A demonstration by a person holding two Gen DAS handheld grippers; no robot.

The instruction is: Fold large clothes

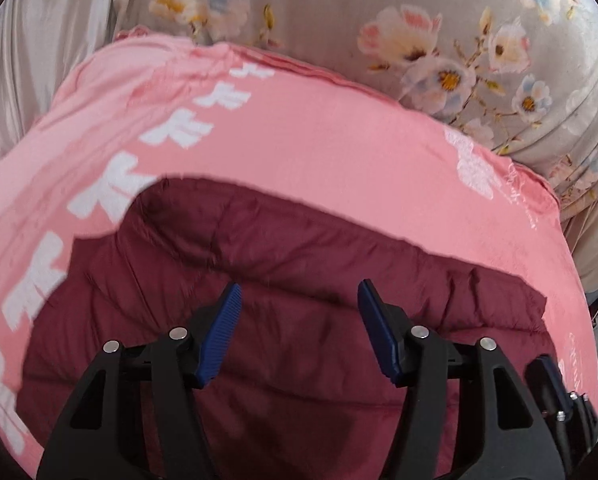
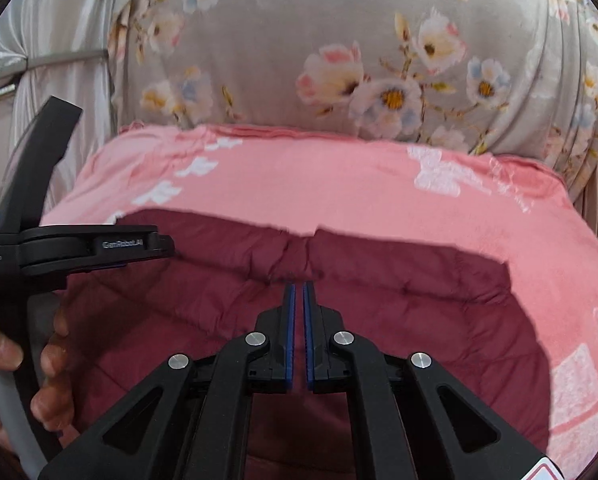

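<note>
Left wrist: left tool (image 1: 299, 300) nearest, jaws apart, nothing between them, above maroon jacket (image 1: 259, 280) lying folded on pink blanket (image 1: 319, 152) on the bed.

Right wrist: right tool (image 2: 299, 300) pinched shut, empty, over jacket (image 2: 379, 300); hand (image 2: 47, 360) at left.

Risk: puffy, slippery quilting may spring open unheld, or a pinch may catch the blanket (image 2: 339, 184) too.

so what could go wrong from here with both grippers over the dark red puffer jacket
1. Neither gripper holds anything: the left gripper is open and the right gripper is shut and empty above the jacket, so its puffy folded layers may spring back open.
2. The pink blanket underneath is loose; a low pinch could catch it too.
</note>
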